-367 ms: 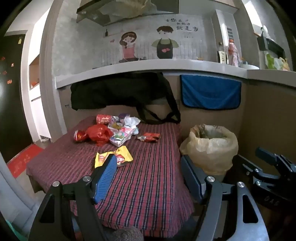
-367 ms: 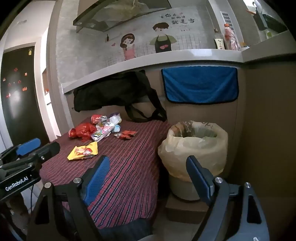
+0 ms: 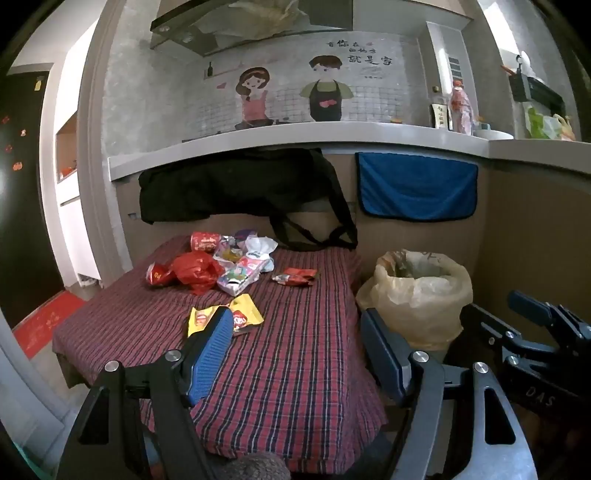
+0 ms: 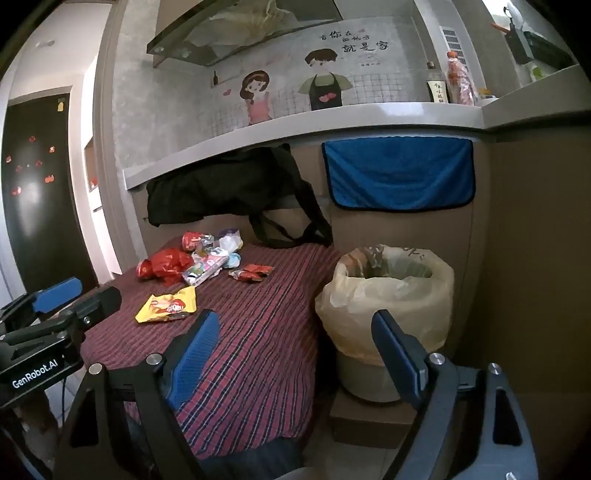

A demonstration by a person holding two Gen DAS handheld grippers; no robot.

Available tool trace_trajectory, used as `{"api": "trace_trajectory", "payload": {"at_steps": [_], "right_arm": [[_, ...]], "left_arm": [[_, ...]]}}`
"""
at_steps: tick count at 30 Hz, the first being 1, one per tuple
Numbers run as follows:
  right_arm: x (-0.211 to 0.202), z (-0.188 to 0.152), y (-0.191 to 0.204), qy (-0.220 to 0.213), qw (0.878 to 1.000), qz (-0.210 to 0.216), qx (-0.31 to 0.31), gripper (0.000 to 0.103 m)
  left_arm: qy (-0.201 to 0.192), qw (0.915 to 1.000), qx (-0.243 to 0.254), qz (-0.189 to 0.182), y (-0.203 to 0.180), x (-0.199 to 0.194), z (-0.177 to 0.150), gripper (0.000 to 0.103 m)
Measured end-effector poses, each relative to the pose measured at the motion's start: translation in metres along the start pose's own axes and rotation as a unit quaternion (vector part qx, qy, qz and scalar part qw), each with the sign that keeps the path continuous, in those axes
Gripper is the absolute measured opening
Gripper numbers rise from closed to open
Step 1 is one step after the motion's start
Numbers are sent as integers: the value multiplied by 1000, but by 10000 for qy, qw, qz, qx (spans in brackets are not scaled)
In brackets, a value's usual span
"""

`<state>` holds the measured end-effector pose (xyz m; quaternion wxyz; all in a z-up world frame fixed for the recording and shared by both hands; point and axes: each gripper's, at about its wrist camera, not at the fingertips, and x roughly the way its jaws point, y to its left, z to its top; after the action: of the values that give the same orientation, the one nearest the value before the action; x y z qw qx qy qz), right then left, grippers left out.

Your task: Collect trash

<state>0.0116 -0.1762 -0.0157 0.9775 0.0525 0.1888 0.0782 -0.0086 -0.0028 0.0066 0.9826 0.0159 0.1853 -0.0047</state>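
Item: flat yellow foil snack wrapper (image 3: 236,315) on the plaid-clothed tabletop (image 3: 295,369), nearest me, apart from the lined bin (image 4: 388,295). I judge it light, crinkly, slippery; pinch a raised edge. Left gripper (image 3: 295,354) and right gripper (image 4: 295,358) fingers spread, empty.

Small kitchen nook, dim, daylight from upper right. Low table w/ red plaid cloth (image 3: 280,376) pushed against tan partition wall (image 4: 524,258). Grey counter ledge (image 3: 295,134) runs along partition top. Black bag (image 3: 236,192) and blue towel (image 3: 417,188) hang below ledge. Back wall tiled, cartoon couple decal (image 3: 291,92) w/ Chinese lettering. Glass range hood (image 3: 255,26) overhead. Dark door w/ red stickers (image 4: 37,184) far left; red mat (image 3: 48,321) on floor beside it.
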Motion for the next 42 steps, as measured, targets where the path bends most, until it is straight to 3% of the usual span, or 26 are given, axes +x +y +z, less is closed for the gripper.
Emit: {"api": "trace_trajectory", "payload": {"at_steps": [42], "right_arm": [[4, -3, -3, -67, 10000, -60, 39, 83]], "left_arm": [[43, 10000, 44, -44, -4, 5, 0, 71]]}}
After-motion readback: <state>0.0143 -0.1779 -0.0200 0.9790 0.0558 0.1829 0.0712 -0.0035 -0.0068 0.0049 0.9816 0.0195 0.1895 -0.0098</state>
